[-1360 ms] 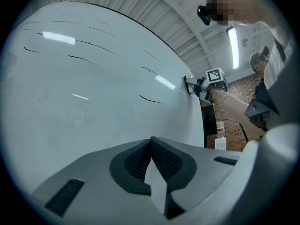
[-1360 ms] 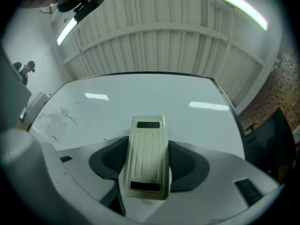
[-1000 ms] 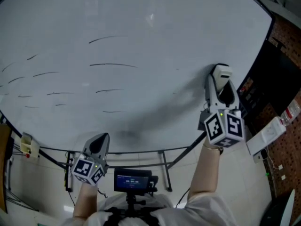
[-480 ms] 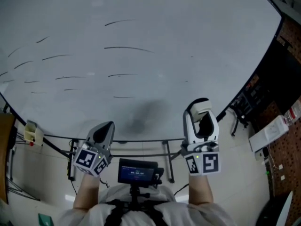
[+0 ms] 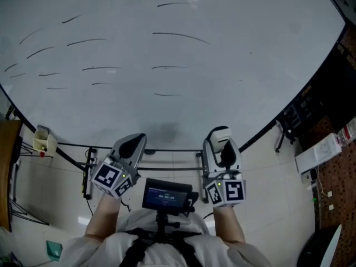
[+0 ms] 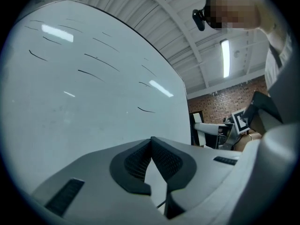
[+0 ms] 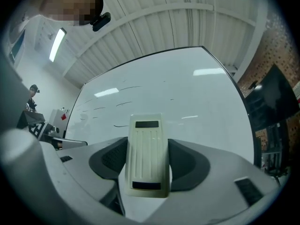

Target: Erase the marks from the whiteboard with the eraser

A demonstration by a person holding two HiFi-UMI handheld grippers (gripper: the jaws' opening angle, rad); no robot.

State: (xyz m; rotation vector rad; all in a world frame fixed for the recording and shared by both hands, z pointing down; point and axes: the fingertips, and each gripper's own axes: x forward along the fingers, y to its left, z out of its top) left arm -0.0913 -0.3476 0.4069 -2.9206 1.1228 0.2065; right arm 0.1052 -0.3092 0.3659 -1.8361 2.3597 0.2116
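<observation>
Whiteboard (image 5: 250, 49) marks (image 5: 179, 35) remain upper left, but we've pulled the right hand-held gripper (image 5: 221, 139), pinching the eraser (image 7: 147, 156), down off it; left hand-held gripper (image 5: 131, 143) pressed together.

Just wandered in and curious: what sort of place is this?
Probably a workshop or lab hall: a large freestanding whiteboard, a brick wall, and a ribbed roof with strip lights. The right gripper holds an eraser.
</observation>
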